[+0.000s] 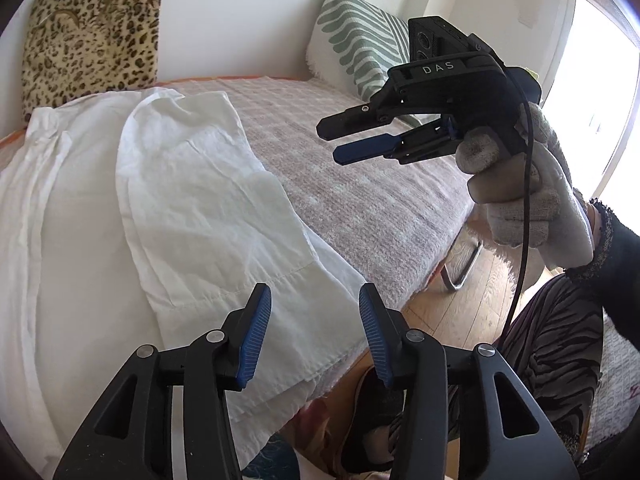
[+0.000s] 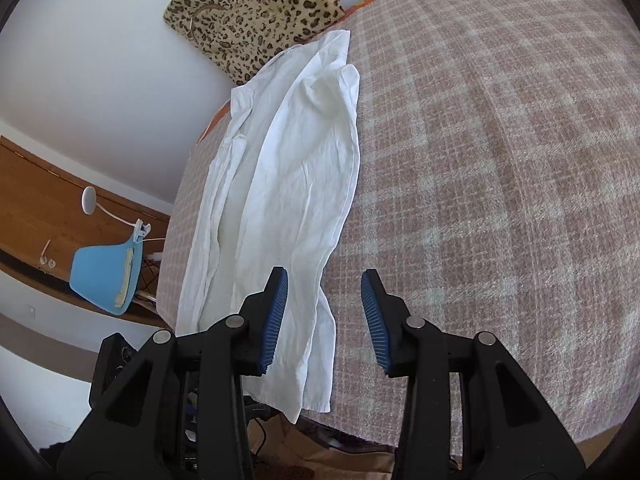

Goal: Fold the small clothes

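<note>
The left wrist view shows us the white garment lying flat on the bed, which has a pink checked cover. We take the bed as our landmark. The garment is spread along the bed's near side, with one layer folded over the other, and its hemmed end reaches the bed's front edge and hangs a little over it. Our left gripper hovers above this hemmed end; its blue pads stand apart and nothing is between them, so it is released. Above the bed's middle, well apart from the garment, our right gripper is in the air, carried by a gloved hand. Its two fingers are separated and grasp nothing.

In the right wrist view, the right gripper is also released, with an empty gap between the pads. Below it we see the garment stretched from the bed's front edge toward the back. At the bed's back, against the wall, stands a leopard-print cushion, just beside the garment's far end. A green-striped pillow leans at the bed's other back corner. Beyond the bed's left side there is a blue chair.
</note>
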